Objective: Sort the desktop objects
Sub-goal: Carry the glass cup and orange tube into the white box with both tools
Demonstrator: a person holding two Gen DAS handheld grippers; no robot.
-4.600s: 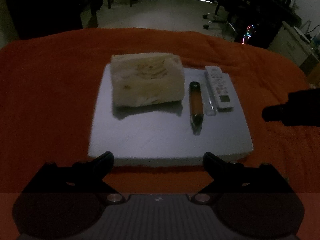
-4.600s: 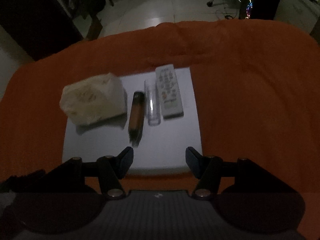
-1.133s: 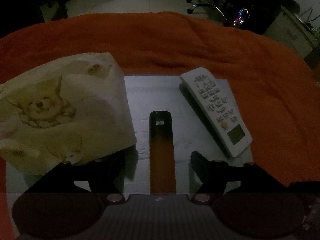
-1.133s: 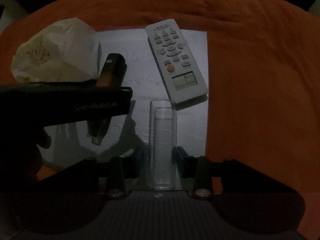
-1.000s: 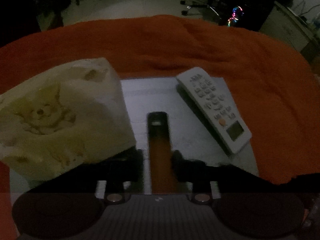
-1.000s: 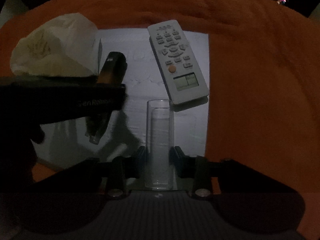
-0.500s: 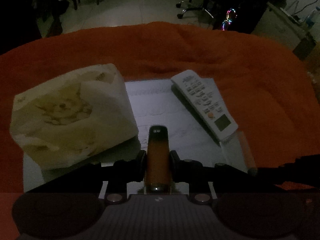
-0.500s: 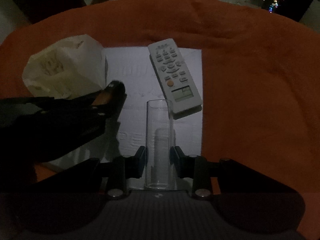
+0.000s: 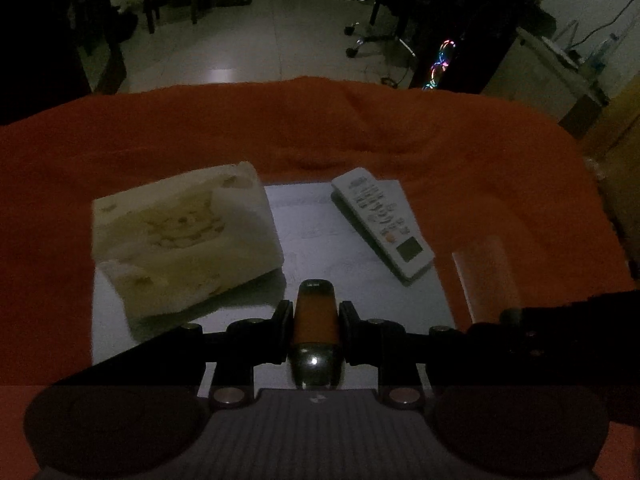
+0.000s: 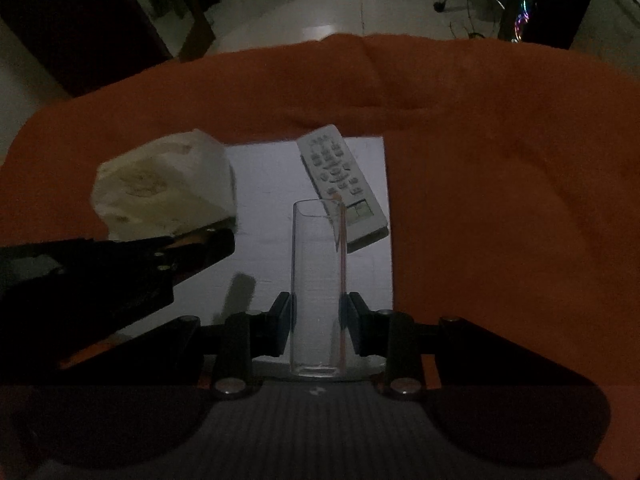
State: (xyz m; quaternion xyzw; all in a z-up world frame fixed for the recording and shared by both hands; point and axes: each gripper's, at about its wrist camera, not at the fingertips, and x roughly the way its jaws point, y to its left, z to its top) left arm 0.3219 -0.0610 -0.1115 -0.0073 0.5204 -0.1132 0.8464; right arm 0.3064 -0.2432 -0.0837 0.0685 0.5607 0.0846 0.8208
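My left gripper (image 9: 314,314) is shut on an orange tube with a black cap (image 9: 314,312) and holds it above the white board (image 9: 320,236). My right gripper (image 10: 318,314) is shut on a clear plastic tube (image 10: 316,280), lifted above the board (image 10: 268,184); this tube also shows blurred at the right in the left wrist view (image 9: 486,276). A white remote (image 9: 382,222) and a tissue pack with a cartoon print (image 9: 180,236) lie on the board. They also show in the right wrist view, remote (image 10: 340,178) and pack (image 10: 164,188). The left gripper's body (image 10: 120,268) shows at the left.
The board lies on an orange cloth (image 9: 360,128) that covers the table. Beyond it are a tiled floor, chairs (image 9: 380,36) and a computer with coloured lights (image 9: 440,64). The room is dim.
Both grippers have closed on their tubes and lifted them off the board. Both have since pulled back and up, so the board looks farther away.
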